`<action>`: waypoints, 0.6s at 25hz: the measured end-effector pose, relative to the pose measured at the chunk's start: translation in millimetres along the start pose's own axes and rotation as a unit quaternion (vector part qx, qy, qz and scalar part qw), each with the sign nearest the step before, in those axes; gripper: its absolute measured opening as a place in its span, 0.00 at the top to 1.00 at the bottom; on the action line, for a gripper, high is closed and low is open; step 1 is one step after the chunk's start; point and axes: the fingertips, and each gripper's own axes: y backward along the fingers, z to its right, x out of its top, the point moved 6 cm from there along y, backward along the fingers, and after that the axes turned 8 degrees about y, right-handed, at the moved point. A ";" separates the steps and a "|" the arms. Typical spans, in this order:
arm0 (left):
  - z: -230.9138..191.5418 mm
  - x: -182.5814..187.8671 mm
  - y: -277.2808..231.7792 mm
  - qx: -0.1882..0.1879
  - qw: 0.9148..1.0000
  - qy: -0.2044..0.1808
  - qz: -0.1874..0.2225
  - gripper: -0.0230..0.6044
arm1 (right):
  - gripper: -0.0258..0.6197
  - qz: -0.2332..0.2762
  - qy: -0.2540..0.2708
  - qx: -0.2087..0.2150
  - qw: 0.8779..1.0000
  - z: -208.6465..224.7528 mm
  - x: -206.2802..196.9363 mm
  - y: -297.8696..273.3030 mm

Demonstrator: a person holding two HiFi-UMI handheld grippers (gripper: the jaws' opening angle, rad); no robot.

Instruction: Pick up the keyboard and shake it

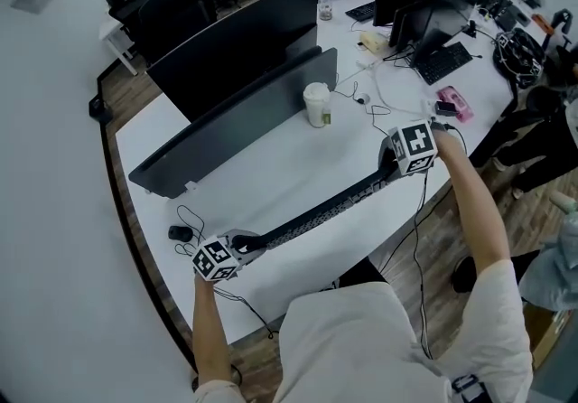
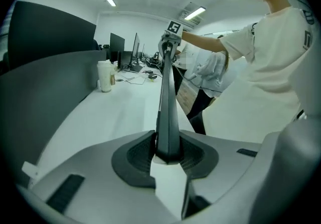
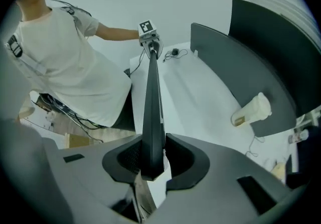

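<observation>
the left tool (image 2: 168,155) is clenched on one short end of the keyboard (image 2: 167,107), its ribbed pads pressing both faces; the right tool (image 3: 150,165) is clamped on the other short end in the same way

each tool view shows the keyboard as a thin dark blade running straight away to the opposite tool at its far end, which hides the keys. only the head view shows the keyboard (image 1: 325,207) at full length with its key rows facing up toward the camera, stretched between the left tool (image 1: 244,246) and the right tool (image 1: 390,166) over the near part of the white table (image 1: 271,166)

the left tool view alone shows the ceiling lights and the person's white shirt (image 2: 266,62) to the keyboard's right. the right tool view has that shirt to the keyboard's left and the curved grey divider (image 3: 235,77) to its right

beyond the keyboard, against the divider, stands a pale lidded cup (image 1: 317,104); the lid hides what is inside. the right tool view shows the cup tilted by the lens. farther beyond the keyboard a small clear bottle (image 1: 324,5) stands on the table, its contents too small to tell. a black mouse (image 1: 181,233) lies on the table just beside the keyboard's left end
</observation>
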 end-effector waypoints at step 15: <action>-12.3 -2.4 20.5 0.458 0.883 -0.101 0.019 0.78 | 0.77 -0.267 0.259 -0.407 0.834 6.1 127.2 81.7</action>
